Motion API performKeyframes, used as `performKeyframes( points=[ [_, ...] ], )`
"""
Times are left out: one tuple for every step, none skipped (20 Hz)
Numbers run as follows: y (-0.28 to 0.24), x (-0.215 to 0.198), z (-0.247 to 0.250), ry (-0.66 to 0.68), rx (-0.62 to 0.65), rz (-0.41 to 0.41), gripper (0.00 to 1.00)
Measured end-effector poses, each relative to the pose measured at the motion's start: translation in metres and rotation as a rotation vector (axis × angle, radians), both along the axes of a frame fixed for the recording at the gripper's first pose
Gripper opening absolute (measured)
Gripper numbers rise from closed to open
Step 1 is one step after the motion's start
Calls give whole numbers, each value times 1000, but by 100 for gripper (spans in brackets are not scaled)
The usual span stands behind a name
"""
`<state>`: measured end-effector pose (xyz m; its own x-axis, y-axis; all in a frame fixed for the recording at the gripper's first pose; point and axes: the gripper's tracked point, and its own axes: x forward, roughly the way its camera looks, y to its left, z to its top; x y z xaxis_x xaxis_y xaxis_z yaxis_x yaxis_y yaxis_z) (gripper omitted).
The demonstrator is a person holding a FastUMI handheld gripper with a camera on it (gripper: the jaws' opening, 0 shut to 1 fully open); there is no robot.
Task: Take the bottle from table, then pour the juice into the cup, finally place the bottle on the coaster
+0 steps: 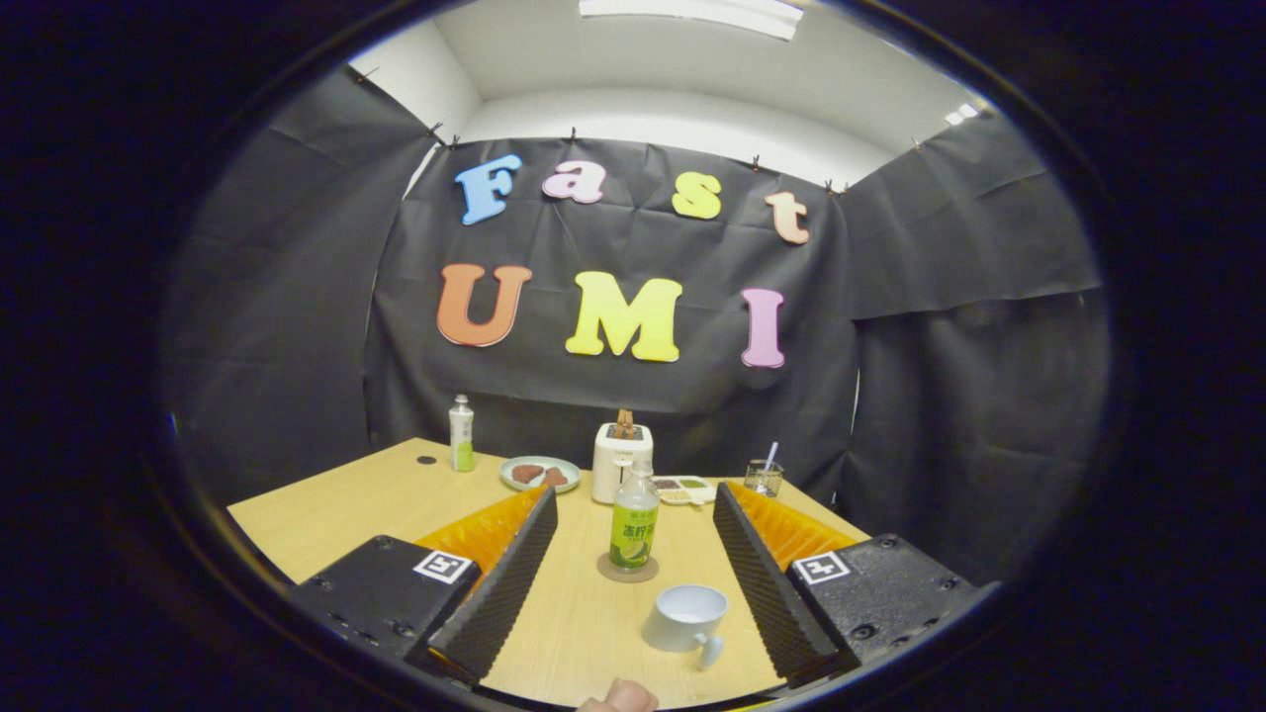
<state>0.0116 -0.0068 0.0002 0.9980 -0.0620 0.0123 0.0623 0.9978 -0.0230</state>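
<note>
A clear bottle (633,521) with a green label and yellowish juice stands upright on a round brown coaster (627,571), ahead of my fingers and between their lines. A white cup (686,618) with its handle toward me sits on the wooden table (326,514), nearer to me and close to the right finger. My gripper (631,504) is open, both fingers spread wide with nothing between the pads, and it touches neither bottle nor cup.
At the table's back stand a second small bottle (461,434), a plate with food (540,474), a white toaster (622,462), a small tray (682,489) and a glass with a straw (763,477). A fingertip (621,697) shows at the near edge.
</note>
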Motion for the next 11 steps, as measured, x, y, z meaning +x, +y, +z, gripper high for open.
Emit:
performKeyframes(
  points=[
    [0,-6,-1,7,8,-1,100],
    [-1,-11,-3,17,18,-6,100],
    [-1,-15,-6,29,30,-8,100],
    [0,-18,-10,39,40,-2,100],
    [3,-22,-12,44,44,14,100],
    [6,-24,-11,44,45,28,100],
    [5,-26,-10,41,47,33,100],
    [1,-28,-8,31,46,29,100],
    [-3,-31,-5,20,46,21,100],
    [-6,-34,-6,15,48,12,100],
    [-9,-36,-6,12,53,9,100]
  ],
)
